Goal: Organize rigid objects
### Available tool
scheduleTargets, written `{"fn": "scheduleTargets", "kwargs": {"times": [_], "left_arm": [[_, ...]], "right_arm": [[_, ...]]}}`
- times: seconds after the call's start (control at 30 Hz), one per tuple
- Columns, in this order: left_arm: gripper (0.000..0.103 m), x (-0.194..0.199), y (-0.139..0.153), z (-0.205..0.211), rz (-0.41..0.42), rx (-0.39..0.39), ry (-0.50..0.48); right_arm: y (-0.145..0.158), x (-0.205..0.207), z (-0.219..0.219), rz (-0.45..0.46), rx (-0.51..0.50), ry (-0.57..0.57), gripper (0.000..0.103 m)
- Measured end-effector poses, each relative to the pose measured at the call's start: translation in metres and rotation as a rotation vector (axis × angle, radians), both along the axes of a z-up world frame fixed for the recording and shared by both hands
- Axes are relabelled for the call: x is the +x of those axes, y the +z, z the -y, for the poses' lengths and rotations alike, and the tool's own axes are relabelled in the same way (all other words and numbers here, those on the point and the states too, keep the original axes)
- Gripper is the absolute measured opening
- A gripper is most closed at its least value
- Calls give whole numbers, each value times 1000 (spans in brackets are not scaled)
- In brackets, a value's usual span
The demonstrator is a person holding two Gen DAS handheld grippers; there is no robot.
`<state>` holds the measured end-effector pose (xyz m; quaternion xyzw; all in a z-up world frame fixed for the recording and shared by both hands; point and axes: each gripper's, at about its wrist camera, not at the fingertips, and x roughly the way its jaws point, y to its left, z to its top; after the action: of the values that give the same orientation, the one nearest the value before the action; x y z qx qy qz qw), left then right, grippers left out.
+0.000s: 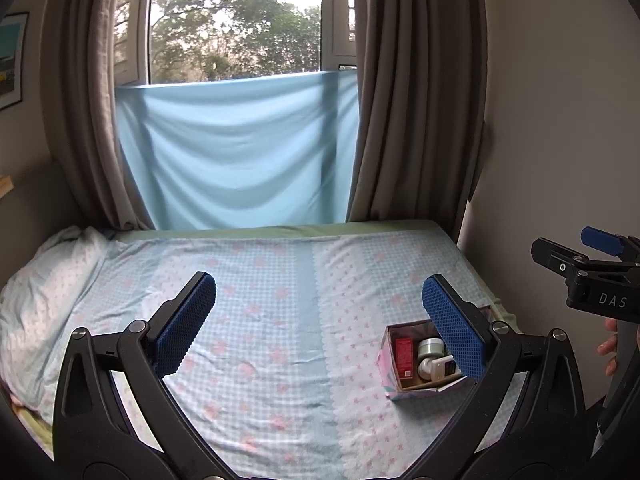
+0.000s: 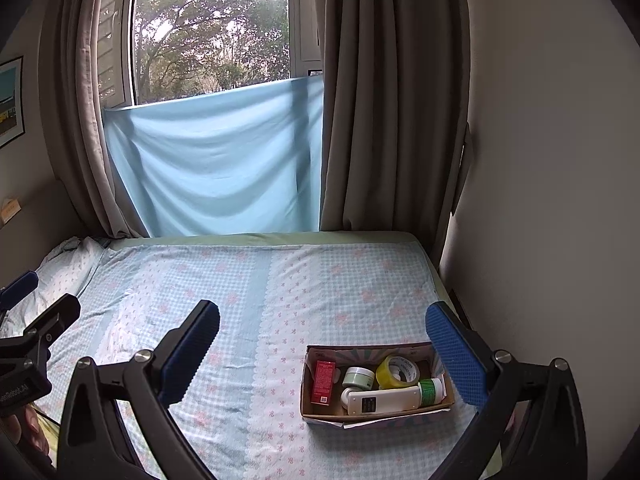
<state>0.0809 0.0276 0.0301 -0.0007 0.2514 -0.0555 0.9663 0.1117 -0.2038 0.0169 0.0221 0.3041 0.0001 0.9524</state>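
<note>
Both grippers, left gripper (image 1: 319, 320) and right gripper (image 2: 323, 344), hovered above the bed (image 2: 240, 320) with jaws spread wide, gripping nothing. Beside the right one's pad sat the cardboard box (image 2: 306, 408), holding red carton (image 2: 323, 382), tape roll (image 2: 398, 372) and white bottle (image 2: 384, 400).

From my right wrist camera, the right gripper (image 2: 322, 330) hangs above the bed (image 2: 248, 292) with its jaws spread wide and nothing between them. A box (image 2: 316, 414) sits on the sheet near the right finger, holding a red carton (image 2: 323, 382), green jar (image 2: 359, 377), yellow tape (image 2: 397, 372) and white bottle (image 2: 384, 399) lying flat. The left gripper (image 2: 24, 320) shows partly at the left edge; I cannot tell its state.
</note>
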Motion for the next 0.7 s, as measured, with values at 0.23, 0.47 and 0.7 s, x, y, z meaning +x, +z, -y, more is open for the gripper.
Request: {"fn": "scheduleTargets", "kwargs": {"times": [0.23,0.47,0.7], "left_arm": [[103,0,0,1,15,9,6],[103,2,0,5,34,33,6],[103,4,-7,3,52,57,48]], "right_arm": [[0,2,-1,-3,-2,3,103],[0,5,-1,0,-4,1,103],[0,10,-2,0,-7,0,103]]}}
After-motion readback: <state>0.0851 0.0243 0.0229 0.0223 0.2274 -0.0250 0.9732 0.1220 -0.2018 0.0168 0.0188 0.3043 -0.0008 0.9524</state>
